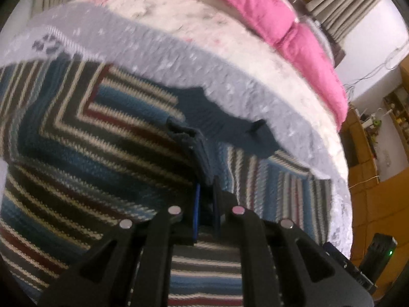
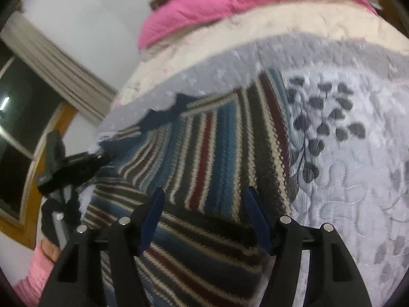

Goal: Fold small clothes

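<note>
The striped sweater [image 2: 212, 158] lies spread on the grey quilted bedspread [image 2: 345, 153] of the bed. The left gripper [image 1: 205, 204] has its jaws almost closed on a dark fold of the sweater near the navy collar [image 1: 204, 112]. The right gripper [image 2: 207, 220] is wide open above the sweater and holds nothing.

A fold of the striped sweater [image 1: 89, 133] is pinched between the nearly closed fingers [image 1: 196, 212] of the left gripper [image 1: 205, 204], above the grey quilt [image 1: 158, 48].
</note>
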